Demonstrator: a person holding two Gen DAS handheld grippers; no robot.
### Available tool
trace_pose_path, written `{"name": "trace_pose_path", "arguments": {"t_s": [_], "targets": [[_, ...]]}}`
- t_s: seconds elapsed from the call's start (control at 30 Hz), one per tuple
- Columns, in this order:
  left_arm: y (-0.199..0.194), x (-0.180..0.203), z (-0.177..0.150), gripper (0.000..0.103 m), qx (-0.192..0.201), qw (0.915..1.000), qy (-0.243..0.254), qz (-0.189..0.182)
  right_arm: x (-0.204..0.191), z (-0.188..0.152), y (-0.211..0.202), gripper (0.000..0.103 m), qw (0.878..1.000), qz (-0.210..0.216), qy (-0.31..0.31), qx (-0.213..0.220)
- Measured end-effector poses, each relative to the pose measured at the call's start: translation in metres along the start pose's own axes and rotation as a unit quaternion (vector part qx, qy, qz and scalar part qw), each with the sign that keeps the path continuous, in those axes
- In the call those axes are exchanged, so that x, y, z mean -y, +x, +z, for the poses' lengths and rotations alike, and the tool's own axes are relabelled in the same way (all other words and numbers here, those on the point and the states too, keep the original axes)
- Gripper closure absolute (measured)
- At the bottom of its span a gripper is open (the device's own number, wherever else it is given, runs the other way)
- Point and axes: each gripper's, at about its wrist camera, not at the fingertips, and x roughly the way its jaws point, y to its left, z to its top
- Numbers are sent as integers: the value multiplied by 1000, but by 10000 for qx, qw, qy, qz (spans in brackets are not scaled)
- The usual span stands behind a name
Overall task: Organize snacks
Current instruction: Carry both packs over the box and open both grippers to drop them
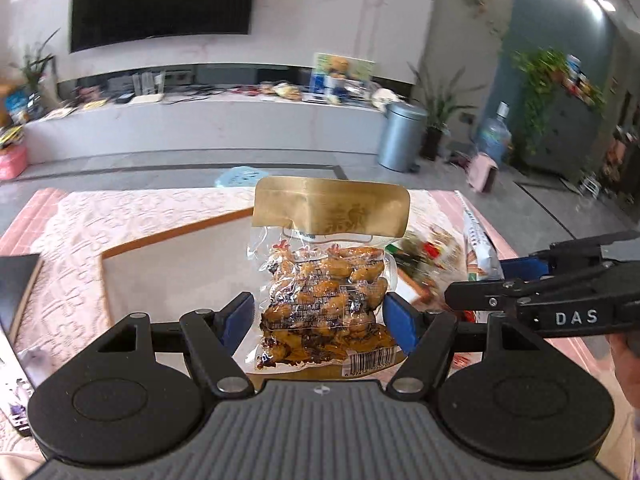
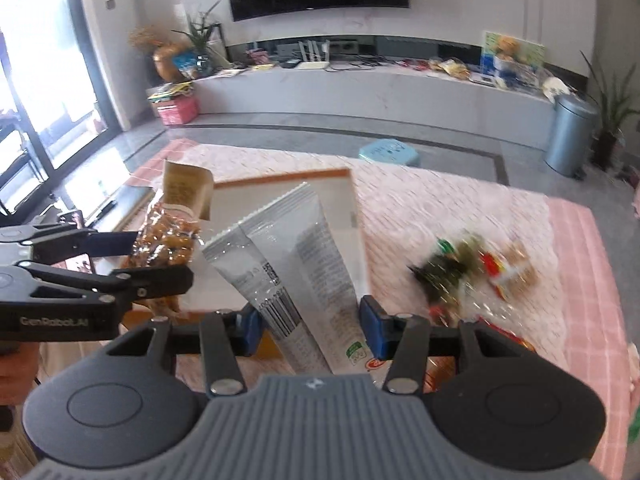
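- The left gripper (image 1: pixel 318 322) is clamping a clear packet of brown snacks (image 1: pixel 326 292) low on its body, with one blue pad (image 1: pixel 236 320) pressing each side and the barcode end sitting nearest the camera.
- The packet is standing upright between the jaws, its gold header (image 1: pixel 332 206) pointing up and away, clear of the tabletop.
- The right gripper (image 2: pixel 310 326) is closing on a grey-and-white pouch (image 2: pixel 296 264), gripping its lower end while the sealed top is leaning up and to the left.
- In the right wrist view the two held packs are hanging just beside each other, the brown one to the left, and both are hovering over the near edge of an orange-rimmed tray (image 2: pixel 344 208).
- The tray is lying toward the left half of the table, on the pink tablecloth (image 2: pixel 460 208), and its white floor is showing no snacks yet as far as the pictures reveal.
- A loose heap of snack packets (image 2: pixel 468 272), blurred by motion, is lying on the cloth toward the right side of the table, well apart from both claws.
- Judging from this, the sorting is looking early: two packs are in hand and not yet set down, and the heap is waiting to be gathered.
- A dark flat object (image 1: pixel 16 288) is sitting at the left edge of the table; what it is cannot be told.
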Motion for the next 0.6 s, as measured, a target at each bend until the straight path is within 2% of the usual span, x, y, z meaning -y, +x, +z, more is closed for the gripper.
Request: {"name": "trace_pose_path", "arguments": {"t_s": [0.13, 0.27, 0.53, 0.57, 0.6], "targets": [[10, -24, 9, 22, -67, 9994, -280, 206, -18, 21, 17, 55, 9999, 143, -24, 11], [27, -41, 19, 22, -209, 9987, -349, 320, -30, 41, 41, 55, 9996, 274, 43, -15], [68, -67, 18, 22, -829, 9947, -194, 570, -39, 62, 114, 57, 9988, 41, 25, -485], [73, -69, 17, 22, -915, 9939, -164, 593, -39, 62, 125, 65, 9983, -21, 10, -584], [80, -71, 16, 22, -1018, 9928, -139, 622, -38, 62, 135, 84, 9978, -33, -5, -657]]}}
